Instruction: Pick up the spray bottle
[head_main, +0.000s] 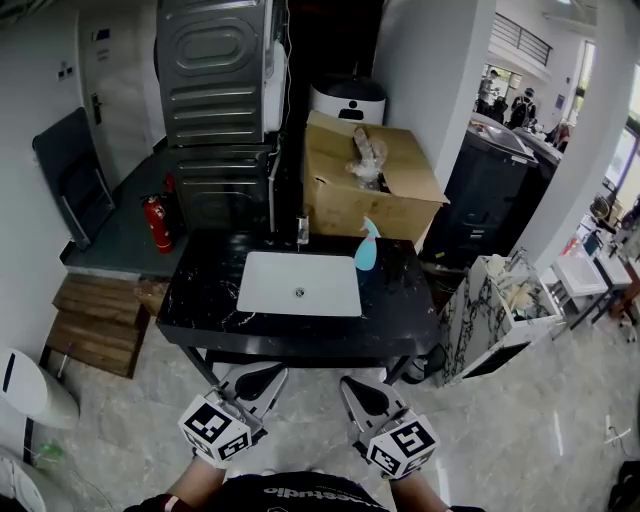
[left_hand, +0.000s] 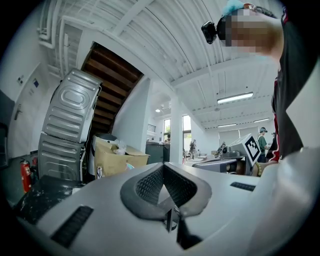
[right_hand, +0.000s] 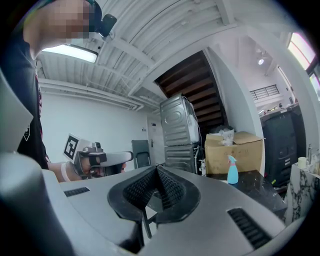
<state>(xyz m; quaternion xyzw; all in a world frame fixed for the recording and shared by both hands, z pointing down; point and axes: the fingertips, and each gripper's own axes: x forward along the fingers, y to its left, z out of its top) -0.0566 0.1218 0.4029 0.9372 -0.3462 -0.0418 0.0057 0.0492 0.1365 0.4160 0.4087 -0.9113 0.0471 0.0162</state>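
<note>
A light-blue spray bottle (head_main: 366, 246) stands upright at the back right of the black marble counter (head_main: 400, 310), just beyond the white sink (head_main: 300, 283). The right gripper view shows the spray bottle (right_hand: 233, 170) far ahead and to the right. In the left gripper view only a sliver of the spray bottle (left_hand: 129, 166) peeks over the jaw. My left gripper (head_main: 270, 374) and right gripper (head_main: 351, 383) hover side by side in front of the counter's near edge, well short of the bottle. Both point level at the counter, each with its jaws shut and nothing between them.
A cardboard box (head_main: 370, 185) sits right behind the bottle. A faucet (head_main: 302, 231) stands at the sink's back edge. Stacked grey machines (head_main: 215, 110) and a red fire extinguisher (head_main: 157, 222) are at the back left. A marble-patterned cabinet (head_main: 490, 315) stands right of the counter.
</note>
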